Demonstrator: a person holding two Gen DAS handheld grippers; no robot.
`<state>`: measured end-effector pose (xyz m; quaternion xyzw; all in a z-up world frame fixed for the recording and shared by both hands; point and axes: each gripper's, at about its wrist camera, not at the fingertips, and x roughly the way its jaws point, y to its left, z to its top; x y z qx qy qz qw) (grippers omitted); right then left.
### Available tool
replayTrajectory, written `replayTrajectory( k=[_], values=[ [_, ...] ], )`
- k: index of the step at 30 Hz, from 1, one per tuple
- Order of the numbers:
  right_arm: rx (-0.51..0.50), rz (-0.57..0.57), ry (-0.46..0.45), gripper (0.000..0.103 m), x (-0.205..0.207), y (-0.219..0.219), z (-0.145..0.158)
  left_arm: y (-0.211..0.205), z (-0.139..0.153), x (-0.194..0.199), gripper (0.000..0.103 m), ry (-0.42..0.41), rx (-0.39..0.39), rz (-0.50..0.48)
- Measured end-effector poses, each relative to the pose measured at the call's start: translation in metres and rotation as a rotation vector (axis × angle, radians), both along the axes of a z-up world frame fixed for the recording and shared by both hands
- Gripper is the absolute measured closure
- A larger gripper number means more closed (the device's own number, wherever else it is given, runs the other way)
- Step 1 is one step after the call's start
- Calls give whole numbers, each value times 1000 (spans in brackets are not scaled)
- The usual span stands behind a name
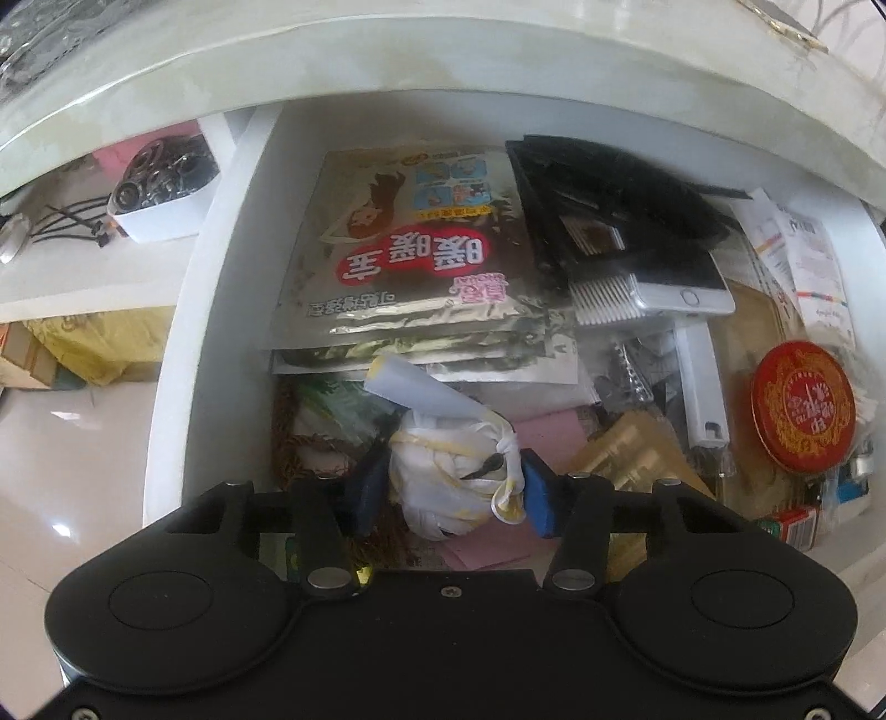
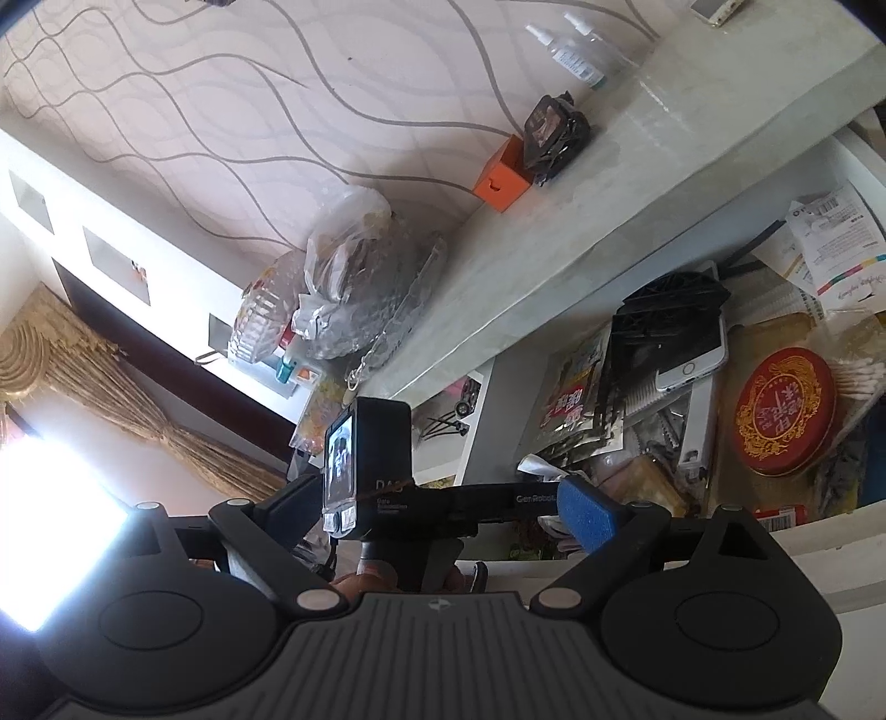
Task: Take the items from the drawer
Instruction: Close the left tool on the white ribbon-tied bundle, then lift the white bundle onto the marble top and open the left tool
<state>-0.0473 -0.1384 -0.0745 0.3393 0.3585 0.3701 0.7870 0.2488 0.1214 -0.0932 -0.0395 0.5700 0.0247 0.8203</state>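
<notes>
Bundle point(image 1: 448, 471) between left claw point(image 1: 451, 490) pads

1. The right gripper point(image 2: 437, 512) stands wide open, level with the open drawer point(image 2: 819, 545).
2. Between its fingers sits the other gripper point(image 2: 387, 487) (camera screen lit), held by a hand point(image 2: 387, 581).
3. In the drawer: a red tin point(image 2: 783, 412), a phone point(image 2: 692, 354), foil packets point(image 2: 576, 410).
4. On the counter point(image 2: 664, 183): an orange box point(image 2: 501, 180), two spray bottles point(image 2: 576, 50), a plastic bag point(image 2: 343, 277).
</notes>
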Motion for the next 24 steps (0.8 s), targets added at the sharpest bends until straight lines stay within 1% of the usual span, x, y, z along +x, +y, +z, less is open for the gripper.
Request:
replayTrajectory(
  k=[4, 7, 13, 15, 16, 17, 20, 22, 24],
  values=[
    [11, 0, 2, 8, 0, -2, -1, 2, 7, -4, 55, -57, 30, 29],
    [14, -2, 5, 7, 1, -3, -2, 9, 20, -8, 55, -92, 9, 46],
    [22, 1, 13, 7, 4, -2, -4, 13, 70, -13, 55, -211, 4, -3],
    [26, 8, 15, 7, 5, 0, -5, 18, 82, -9, 55, -225, -45, -15],
    [28, 11, 15, 7, 5, 1, -5, 23, 86, -6, 55, -230, -87, -16],
    [30, 14, 14, 7, 5, 2, -5, 27, 92, -4, 55, -241, -112, -15],
    [35, 18, 13, 7, 5, 2, -5, 35, 110, 3, 55, -314, -93, -9],
    [37, 18, 14, 7, 4, 2, -5, 40, 121, 9, 55, -354, -98, -7],
    [36, 14, 14, 7, 3, 1, -4, 45, 130, 17, 55, -403, -72, 4]
  ],
)
